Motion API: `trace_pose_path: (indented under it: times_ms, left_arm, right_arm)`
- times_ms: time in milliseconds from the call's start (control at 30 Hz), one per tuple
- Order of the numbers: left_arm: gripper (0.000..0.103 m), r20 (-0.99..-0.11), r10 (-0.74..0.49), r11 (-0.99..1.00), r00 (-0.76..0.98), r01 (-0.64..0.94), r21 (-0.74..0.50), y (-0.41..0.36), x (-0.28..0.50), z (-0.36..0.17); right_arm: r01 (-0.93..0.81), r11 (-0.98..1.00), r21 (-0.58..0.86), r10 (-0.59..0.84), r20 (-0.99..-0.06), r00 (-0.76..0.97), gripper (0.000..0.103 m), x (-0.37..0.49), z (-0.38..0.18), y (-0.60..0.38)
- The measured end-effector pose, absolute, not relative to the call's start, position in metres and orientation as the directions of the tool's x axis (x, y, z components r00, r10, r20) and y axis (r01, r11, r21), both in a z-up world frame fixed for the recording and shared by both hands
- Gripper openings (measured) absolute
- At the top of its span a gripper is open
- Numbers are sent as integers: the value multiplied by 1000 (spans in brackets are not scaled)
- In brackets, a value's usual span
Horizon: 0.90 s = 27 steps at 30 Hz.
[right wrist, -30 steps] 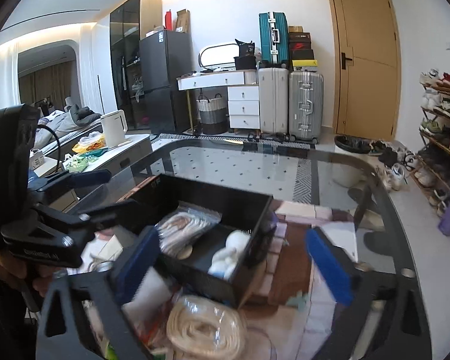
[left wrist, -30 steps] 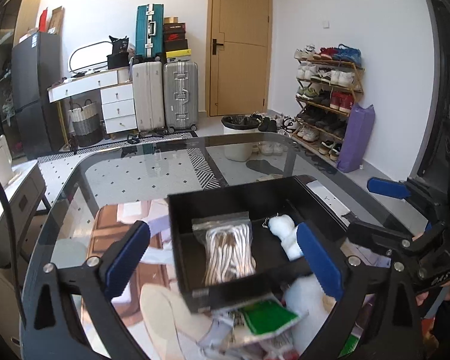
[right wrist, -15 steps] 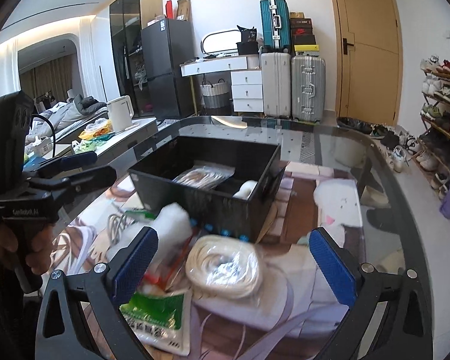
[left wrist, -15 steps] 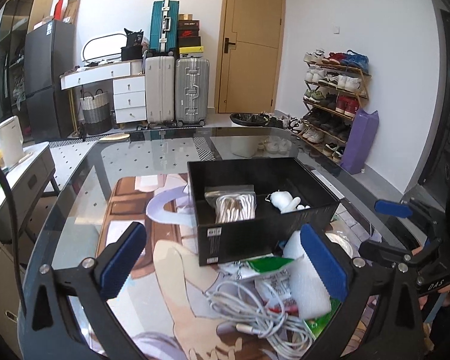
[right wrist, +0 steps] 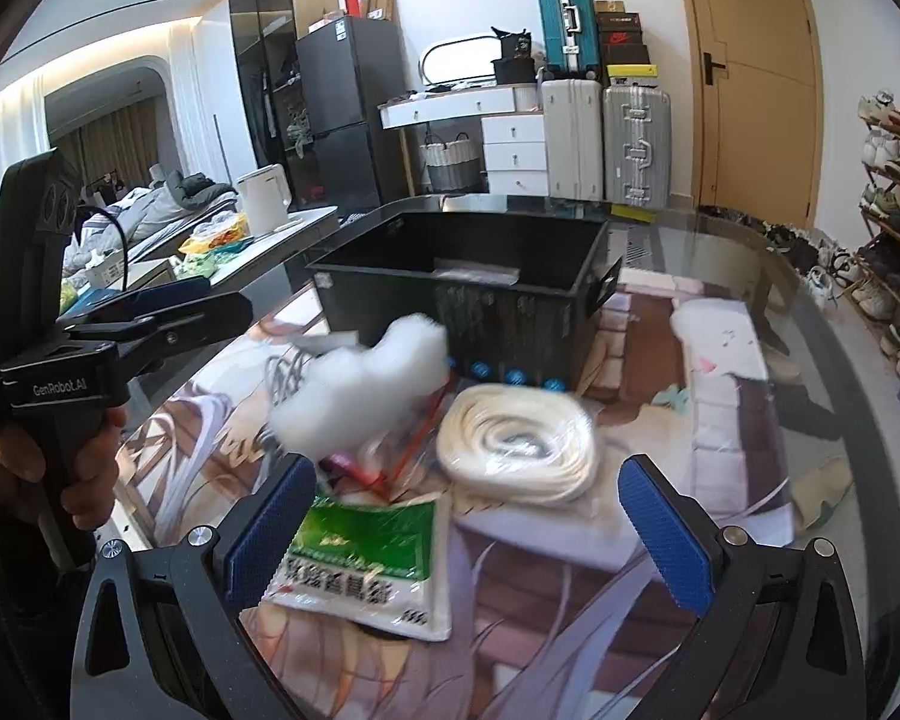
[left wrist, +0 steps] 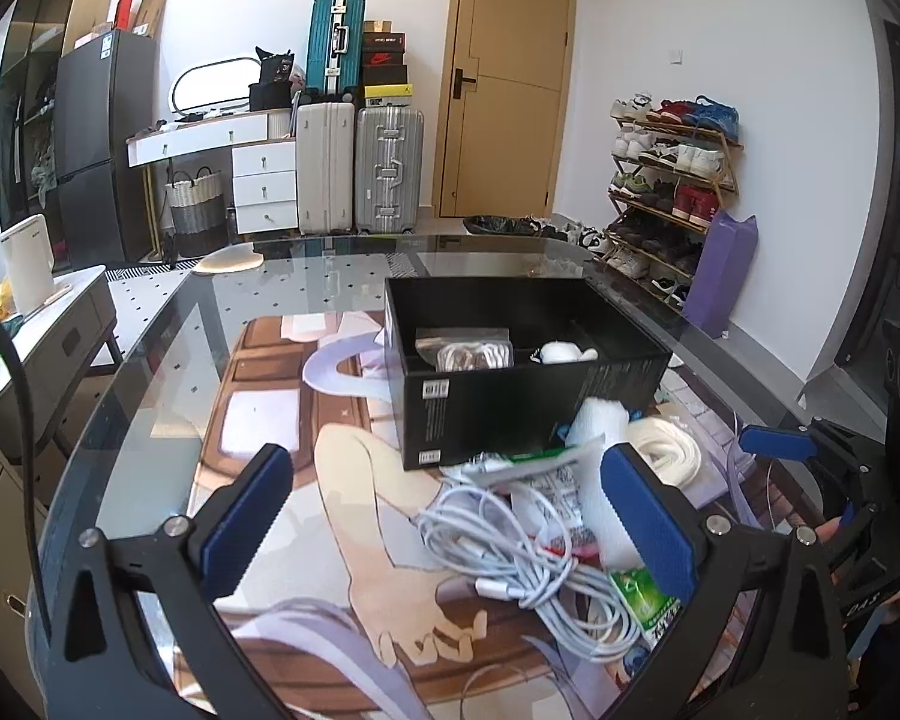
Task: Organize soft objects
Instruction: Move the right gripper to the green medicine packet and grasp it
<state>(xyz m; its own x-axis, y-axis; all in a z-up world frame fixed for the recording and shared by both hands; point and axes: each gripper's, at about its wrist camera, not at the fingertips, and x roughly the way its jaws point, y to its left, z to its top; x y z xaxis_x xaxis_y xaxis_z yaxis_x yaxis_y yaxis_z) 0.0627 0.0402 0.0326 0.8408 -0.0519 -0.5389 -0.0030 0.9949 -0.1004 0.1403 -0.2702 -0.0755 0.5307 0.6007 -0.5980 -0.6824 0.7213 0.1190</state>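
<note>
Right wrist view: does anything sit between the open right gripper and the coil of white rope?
Nothing visible does. The right gripper is open, and the coil of white rope lies uncovered on the table just ahead. The green packet and white fluffy piece lie to its left, not across the path.

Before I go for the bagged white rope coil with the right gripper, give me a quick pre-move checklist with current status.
1. Right gripper jaws open and holding nothing: ok.
2. Left gripper open, holding nothing: ok.
3. Rope coil lying free, nothing on top: ok.
4. Coil sits between the right jaws' line: ok, slightly ahead.
5. Black box has room: cannot tell; bagged cord and white plush already fill two sections.
6. White cable bundle clear of coil: ok.
</note>
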Motion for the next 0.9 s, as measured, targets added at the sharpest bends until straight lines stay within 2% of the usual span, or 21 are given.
trace_pose_path:
  times_ms: [500, 900]
  left_arm:
    - [103, -570, -43, 997, 820, -1, -77, 39, 47, 13]
    - [103, -590, -46, 997, 806, 4, -72, 36, 49, 6]
  right_arm:
    - [-720, 681, 132, 615, -636, 465, 103, 123, -99, -236]
    - [-670, 733, 116, 551, -679, 485, 103, 138, -109, -235]
